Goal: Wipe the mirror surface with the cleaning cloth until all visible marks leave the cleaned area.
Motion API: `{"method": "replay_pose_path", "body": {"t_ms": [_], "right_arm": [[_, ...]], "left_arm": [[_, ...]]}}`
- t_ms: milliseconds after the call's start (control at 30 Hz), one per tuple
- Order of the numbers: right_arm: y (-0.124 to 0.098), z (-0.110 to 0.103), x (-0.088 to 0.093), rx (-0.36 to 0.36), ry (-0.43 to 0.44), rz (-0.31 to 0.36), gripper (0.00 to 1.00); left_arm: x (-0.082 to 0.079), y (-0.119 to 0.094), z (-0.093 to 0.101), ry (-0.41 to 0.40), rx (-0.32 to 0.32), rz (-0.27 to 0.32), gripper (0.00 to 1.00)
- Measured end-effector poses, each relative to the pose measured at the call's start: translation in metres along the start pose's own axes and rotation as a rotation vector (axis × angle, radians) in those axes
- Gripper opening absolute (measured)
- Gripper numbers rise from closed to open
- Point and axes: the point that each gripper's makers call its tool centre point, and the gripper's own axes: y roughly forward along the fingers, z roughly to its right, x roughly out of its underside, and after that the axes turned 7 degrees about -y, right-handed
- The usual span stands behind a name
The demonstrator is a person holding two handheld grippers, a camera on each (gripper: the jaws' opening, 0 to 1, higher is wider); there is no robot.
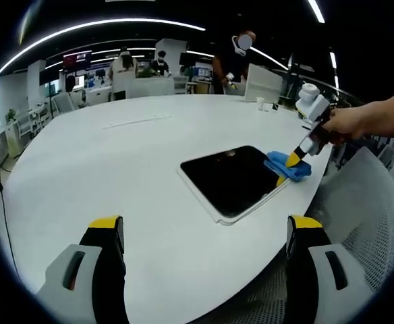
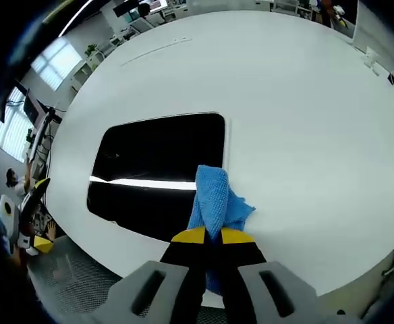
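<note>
setting: a large white oval surface [image 1: 116, 169] in an open office, with desks, screens and a few people far behind it.
mirror: a dark rectangular mirror [image 1: 232, 178] with a thin white frame lies flat on the surface near its edge; in the right gripper view the mirror [image 2: 158, 169] reflects a bright strip of ceiling light across its middle.
cleaning cloth: a blue cleaning cloth [image 1: 286, 165] sits at one side of the mirror, overlapping its edge; in the right gripper view the cloth [image 2: 214, 198] reaches from the jaws onto the mirror's glass and partly onto the white surface beside it.
right gripper: the right gripper [image 2: 209, 235], with yellow tips, has its jaws pressed together on the bunched end of the cloth; in the left gripper view the right gripper [image 1: 294, 160] comes in from the right, held by a person's hand [image 1: 349, 123], tip down on the cloth.
left gripper: the left gripper [image 1: 204, 233] hangs above bare surface, well apart from the mirror, jaws spread wide with nothing between them.
chair: a grey mesh chair [image 1: 366, 202] stands just beyond the surface's edge near the mirror.
</note>
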Motion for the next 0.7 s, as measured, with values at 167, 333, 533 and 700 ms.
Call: {"method": "replay_pose_path", "body": {"t_ms": [167,333,533,700], "right_arm": [[0.001,0.0,-0.001,0.01,0.003,0.008,0.0],[0.002,-0.007,-0.003,0.005,0.0,0.007,0.0],[0.009,-0.014,-0.008,0.006,0.0,0.007,0.0],[0.012,-0.027,-0.009,-0.005,0.006,0.008,0.0]], "left_arm": [[-0.004,0.0,0.002,-0.004,0.015,0.022,0.99],[-0.003,0.0,0.002,0.001,0.013,0.017,0.99],[-0.002,0.0,0.002,0.005,0.014,0.008,0.99],[-0.003,0.0,0.003,-0.005,0.018,0.017,0.99]]}}
